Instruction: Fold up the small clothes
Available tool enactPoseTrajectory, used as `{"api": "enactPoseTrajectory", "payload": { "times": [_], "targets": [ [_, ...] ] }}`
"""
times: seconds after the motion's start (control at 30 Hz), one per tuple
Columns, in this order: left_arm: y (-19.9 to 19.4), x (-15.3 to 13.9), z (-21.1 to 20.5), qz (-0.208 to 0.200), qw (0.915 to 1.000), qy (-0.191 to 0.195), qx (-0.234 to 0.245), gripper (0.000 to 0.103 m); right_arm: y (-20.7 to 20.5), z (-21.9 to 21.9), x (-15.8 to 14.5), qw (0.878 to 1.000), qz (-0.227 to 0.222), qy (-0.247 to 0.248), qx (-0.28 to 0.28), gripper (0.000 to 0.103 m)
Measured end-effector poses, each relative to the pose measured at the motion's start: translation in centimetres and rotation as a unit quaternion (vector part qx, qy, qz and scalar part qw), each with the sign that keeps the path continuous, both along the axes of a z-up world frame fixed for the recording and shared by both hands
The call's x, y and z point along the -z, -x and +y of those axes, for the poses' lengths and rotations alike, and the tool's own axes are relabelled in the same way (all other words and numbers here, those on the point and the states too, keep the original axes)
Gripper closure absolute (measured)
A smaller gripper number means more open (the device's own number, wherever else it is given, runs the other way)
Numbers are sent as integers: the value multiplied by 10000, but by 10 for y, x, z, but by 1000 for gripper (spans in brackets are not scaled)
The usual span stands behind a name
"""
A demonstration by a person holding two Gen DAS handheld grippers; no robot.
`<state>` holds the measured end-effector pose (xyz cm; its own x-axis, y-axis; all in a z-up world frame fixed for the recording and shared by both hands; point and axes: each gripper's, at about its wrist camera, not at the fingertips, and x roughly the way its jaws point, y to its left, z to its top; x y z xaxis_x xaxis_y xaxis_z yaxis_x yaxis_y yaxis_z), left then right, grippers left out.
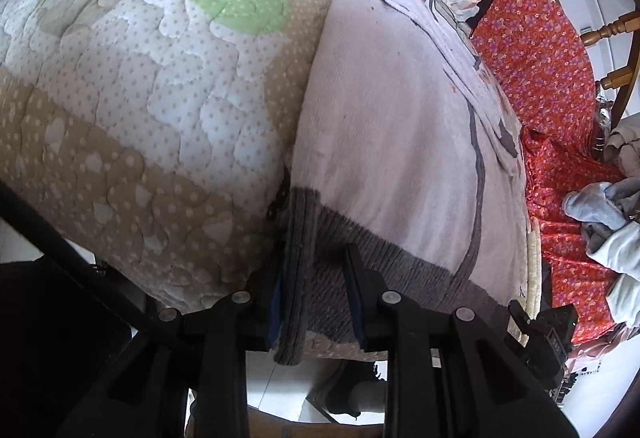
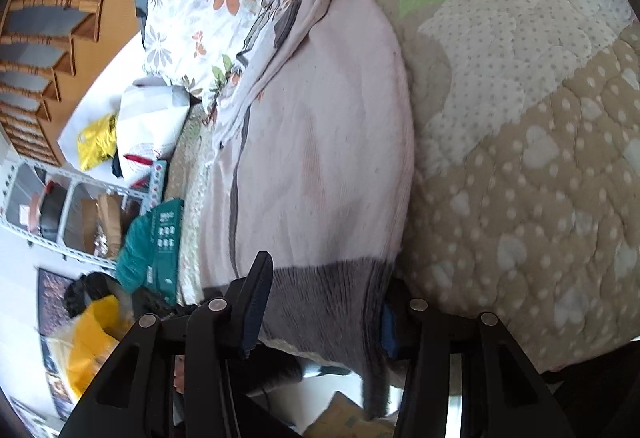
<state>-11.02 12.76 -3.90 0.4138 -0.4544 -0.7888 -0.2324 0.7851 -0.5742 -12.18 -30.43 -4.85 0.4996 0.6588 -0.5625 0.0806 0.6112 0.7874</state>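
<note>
We have 2 sets of jaws on the pale pink sweater, both at its grey ribbed hem. The left gripper pinches a gathered fold of that hem; the right gripper has its jaws spread around the flat hem band, and we cannot tell whether the pads press on it. Ahead of both jaws the sweater lies flat on a quilted bedspread. Beyond it, a floral pillow and red floral cloth. Left of the right jaws stand white shelving holding indistinct items, and a wooden stair.
</note>
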Motion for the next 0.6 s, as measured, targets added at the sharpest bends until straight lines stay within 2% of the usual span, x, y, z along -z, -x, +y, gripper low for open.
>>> {"api": "enactPoseTrajectory", "payload": {
  "times": [0.13, 0.2, 0.27, 0.33, 0.47, 0.6],
  "targets": [
    [6, 2, 3, 30, 9999, 32, -111, 78, 10, 15, -1, 9988, -12, 486, -78, 61],
    [6, 2, 6, 67, 9998, 31, -210, 84, 12, 20, -4, 9976, -22, 688, -51, 66],
    [5, -2, 10, 55, 9995, -42, -318, 99, 11, 20, -5, 9965, 16, 840, -20, 73],
    [6, -12, 17, -38, 9989, -72, -460, 99, 10, 18, -5, 9949, 104, 1001, 32, 96],
    [14, -39, 34, -386, 9965, 190, -710, 100, 17, 10, -15, 9967, 42, 796, 168, 98],
    [38, -60, 39, -628, 9956, 263, -646, 100, 38, 5, -26, 9982, -111, 597, 8, 98]
  ]
}}
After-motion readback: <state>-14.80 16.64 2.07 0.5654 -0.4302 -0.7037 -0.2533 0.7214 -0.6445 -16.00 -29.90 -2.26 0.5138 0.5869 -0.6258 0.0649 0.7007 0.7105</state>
